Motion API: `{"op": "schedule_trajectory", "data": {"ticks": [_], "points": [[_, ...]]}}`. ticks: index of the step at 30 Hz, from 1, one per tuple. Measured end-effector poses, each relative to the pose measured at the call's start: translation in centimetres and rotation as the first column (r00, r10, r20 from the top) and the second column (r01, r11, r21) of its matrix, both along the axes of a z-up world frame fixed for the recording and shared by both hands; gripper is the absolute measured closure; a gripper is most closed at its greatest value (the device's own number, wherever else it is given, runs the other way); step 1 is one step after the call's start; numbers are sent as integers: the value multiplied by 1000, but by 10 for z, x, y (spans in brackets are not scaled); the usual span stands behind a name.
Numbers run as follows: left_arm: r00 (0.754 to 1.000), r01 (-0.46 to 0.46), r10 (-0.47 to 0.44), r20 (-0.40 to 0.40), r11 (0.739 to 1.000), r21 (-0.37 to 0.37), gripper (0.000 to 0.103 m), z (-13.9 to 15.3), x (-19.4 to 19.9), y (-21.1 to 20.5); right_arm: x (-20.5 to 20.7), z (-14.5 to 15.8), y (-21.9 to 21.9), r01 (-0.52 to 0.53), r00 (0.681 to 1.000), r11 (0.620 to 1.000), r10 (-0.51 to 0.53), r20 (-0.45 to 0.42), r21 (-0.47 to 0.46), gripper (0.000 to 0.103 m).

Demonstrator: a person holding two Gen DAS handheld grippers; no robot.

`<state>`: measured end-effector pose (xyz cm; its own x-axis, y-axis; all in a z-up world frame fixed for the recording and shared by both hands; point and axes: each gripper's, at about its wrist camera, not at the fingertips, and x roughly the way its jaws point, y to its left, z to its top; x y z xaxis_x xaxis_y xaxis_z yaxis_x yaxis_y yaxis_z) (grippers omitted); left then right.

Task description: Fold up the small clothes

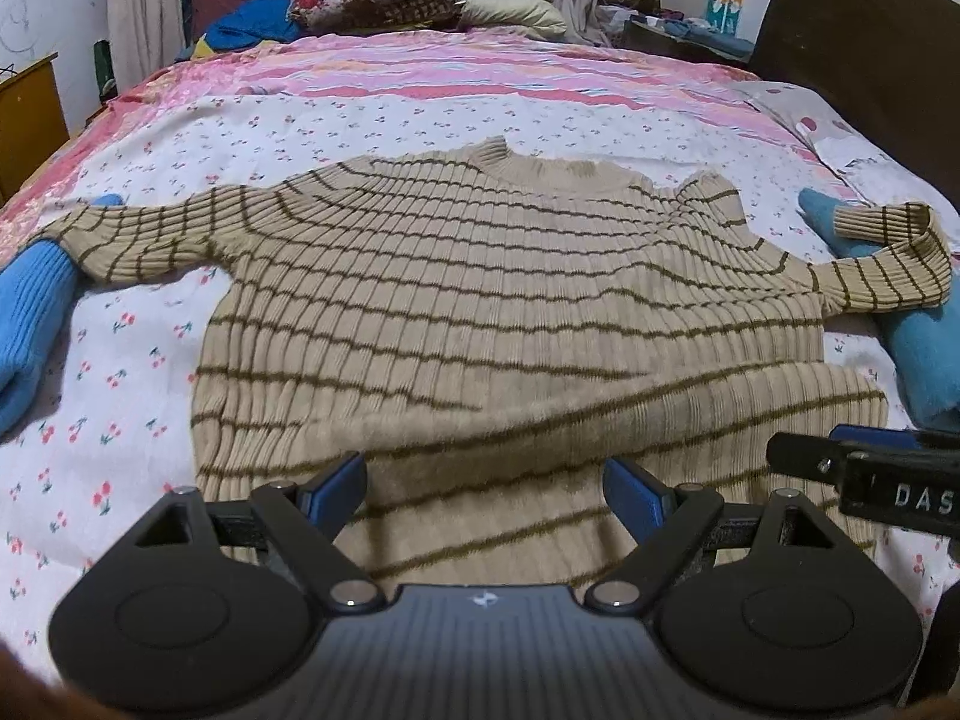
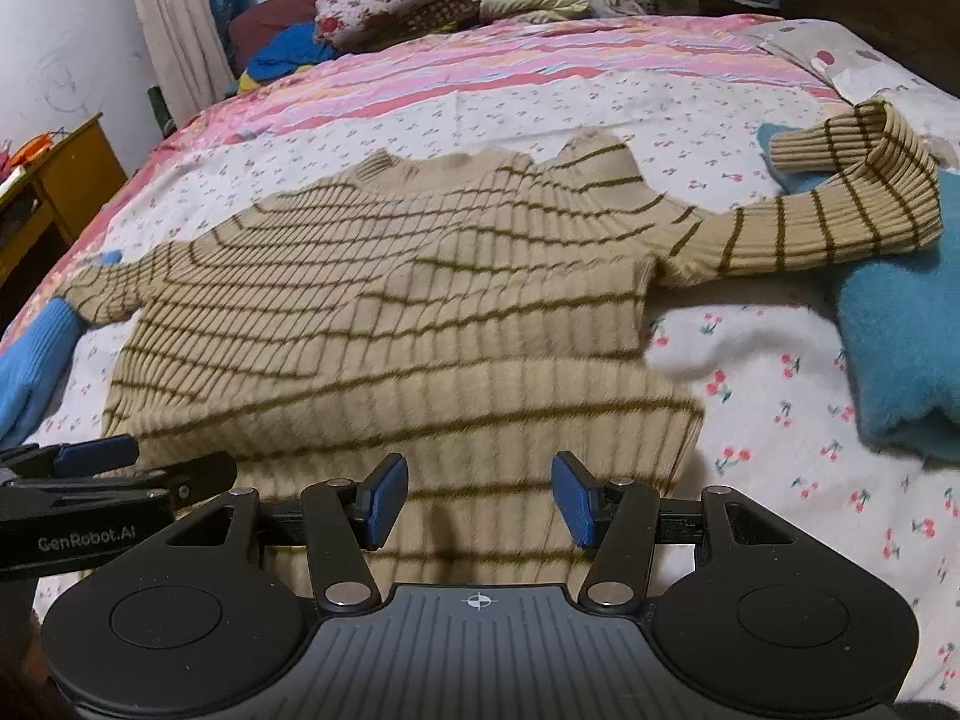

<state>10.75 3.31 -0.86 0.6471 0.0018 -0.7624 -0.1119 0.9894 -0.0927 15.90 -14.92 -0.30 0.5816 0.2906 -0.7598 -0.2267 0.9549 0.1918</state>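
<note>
lying flat on the bed (image 1: pixel 420 114), the striped sweater (image 1: pixel 480 276) spreads out straight ahead of both claws, collar (image 1: pixel 540 171) at the far end and hem nearest. its body runs away from the claws, while the sleeves stretch across that line, one to each side. the hem end looks already turned up over the lower body, forming a soft doubled band just in front of the fingers.

the left claw (image 1: pixel 485 495) hovers above that near band with its jaws spread wide and nothing between them; the right claw (image 2: pixel 480 498) does the same beside it, also open and empty. whether either touches the knit cannot be told. they sit close together, so close that each appears at the edge of the other's view. the left one is nearer the left sleeve (image 1: pixel 138 240), the right one nearer the right sleeve (image 2: pixel 810 222).

that right sleeve is bent back on itself, its cuff (image 2: pixel 804 150) doubled over, and it rests on a teal fuzzy garment (image 2: pixel 900 348). the left sleeve's end lies against a blue knit garment (image 1: pixel 30 312). both neighbours would likely drag along if a sleeve were pulled carelessly. judging from this, the sleeves are what remain to be brought inward across the body. pillows and bedding are piled well beyond the collar, out of the way.
</note>
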Motion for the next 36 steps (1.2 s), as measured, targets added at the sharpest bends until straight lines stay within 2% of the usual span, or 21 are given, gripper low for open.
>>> {"op": "schedule_trajectory", "data": {"ticks": [7, 10, 18, 23, 27, 36], "points": [[1000, -20, 20, 15, 1000, 3, 11, 1, 19, 16, 29, 11, -4, 18, 999, 1000, -17, 36, -2, 50], [998, -47, 46, 41, 999, 17, 11, 5, 31, 28, 46, 17, 1, 13, 997, 1000, -11, 79, -26, 50], [990, -83, 69, 119, 989, 118, 11, 23, 84, 72, 113, 22, 17, -29, 990, 996, 40, 137, -83, 50], [990, -47, 28, 140, 990, 135, 11, 27, 139, 103, 166, 14, 22, -75, 990, 990, 88, 112, -116, 50], [993, 6, -22, 120, 992, 128, 12, 21, 181, 120, 206, 5, 17, -85, 991, 989, 97, 93, -125, 50], [981, 182, -191, 47, 972, 148, 12, -2, 230, 112, 258, -8, 24, -203, 975, 965, 215, 56, -167, 46]]}}
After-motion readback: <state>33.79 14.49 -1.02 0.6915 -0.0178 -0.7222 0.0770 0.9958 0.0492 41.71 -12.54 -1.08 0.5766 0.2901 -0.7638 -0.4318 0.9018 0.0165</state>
